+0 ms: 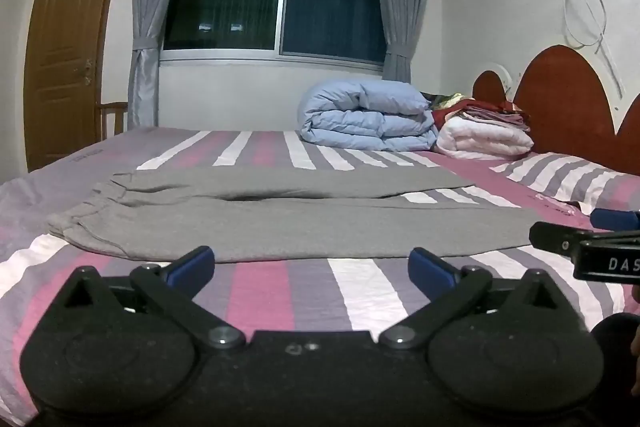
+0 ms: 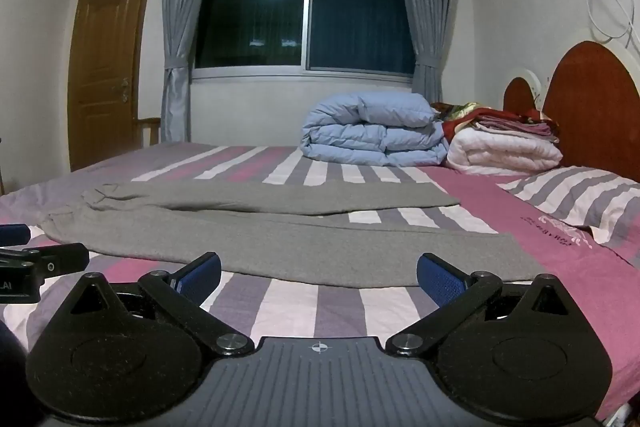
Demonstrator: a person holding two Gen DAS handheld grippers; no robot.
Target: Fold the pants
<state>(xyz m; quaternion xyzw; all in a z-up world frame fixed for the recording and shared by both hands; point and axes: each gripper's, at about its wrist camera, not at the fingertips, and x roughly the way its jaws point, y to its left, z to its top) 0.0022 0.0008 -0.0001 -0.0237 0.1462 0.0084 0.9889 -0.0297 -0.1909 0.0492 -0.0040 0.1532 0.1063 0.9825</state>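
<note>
Two grippers hover spread wide and empty over the bed (image 2: 304, 311), nothing between their blue pads. The left gripper (image 1: 311, 265) points at the near edge of the grey pants (image 1: 288, 223), which lie just ahead of its fingertips, flat on the striped sheet, waistband off to its left and legs running to its right. The right gripper (image 2: 319, 273) sits beside it and faces the near leg's lower stretch, the hem end lying ahead and to its right (the two legs part slightly there, showing a wedge of sheet).

By my reading no fold has been made yet: the garment is laid out full length, both legs side by side, and this is the approach before the first grasp. Next, each gripper would need to drop to the near edge, pinch cloth only, not the sheet beneath, and carry that leg over onto the far one. Beyond the pants, well apart, a folded blue duvet (image 1: 368, 117) rests near the headboard (image 1: 564, 99).
</note>
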